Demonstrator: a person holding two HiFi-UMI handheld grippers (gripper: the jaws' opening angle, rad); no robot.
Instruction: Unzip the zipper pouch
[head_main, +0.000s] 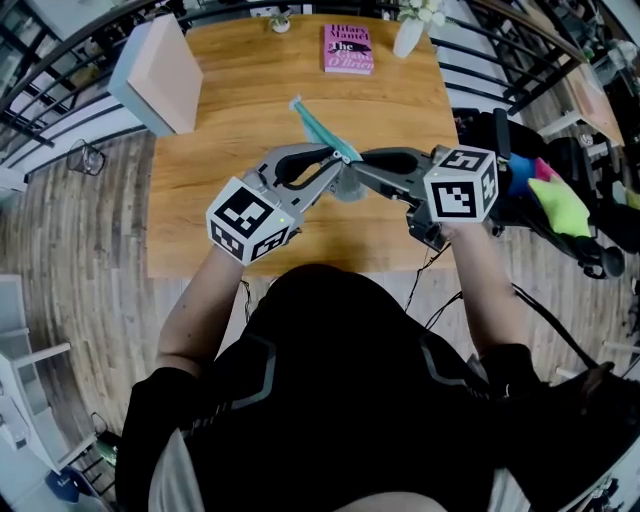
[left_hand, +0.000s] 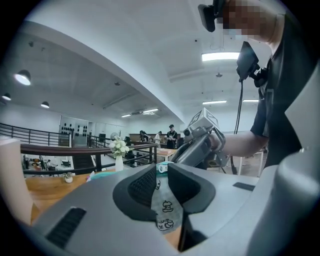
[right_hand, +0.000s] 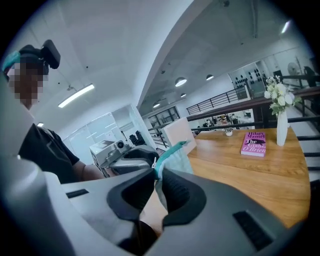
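Note:
A small grey pouch with a teal zipper edge (head_main: 325, 130) hangs in the air over the wooden table (head_main: 230, 130), held between both grippers. My left gripper (head_main: 335, 172) comes in from the left. In the left gripper view its pads (left_hand: 145, 186) press on the grey printed fabric (left_hand: 167, 207). My right gripper (head_main: 362, 166) comes in from the right. In the right gripper view it (right_hand: 159, 187) pinches the pouch (right_hand: 175, 157) just below the teal zipper strip. Each gripper shows in the other's view, the right one (left_hand: 200, 142) and the left one (right_hand: 130, 155).
A pink book (head_main: 348, 48), a white vase with flowers (head_main: 408, 38) and a small pot (head_main: 280, 20) stand at the table's far edge. A pale box (head_main: 160, 75) overhangs the far left corner. A black chair with bright items (head_main: 555, 195) is at the right.

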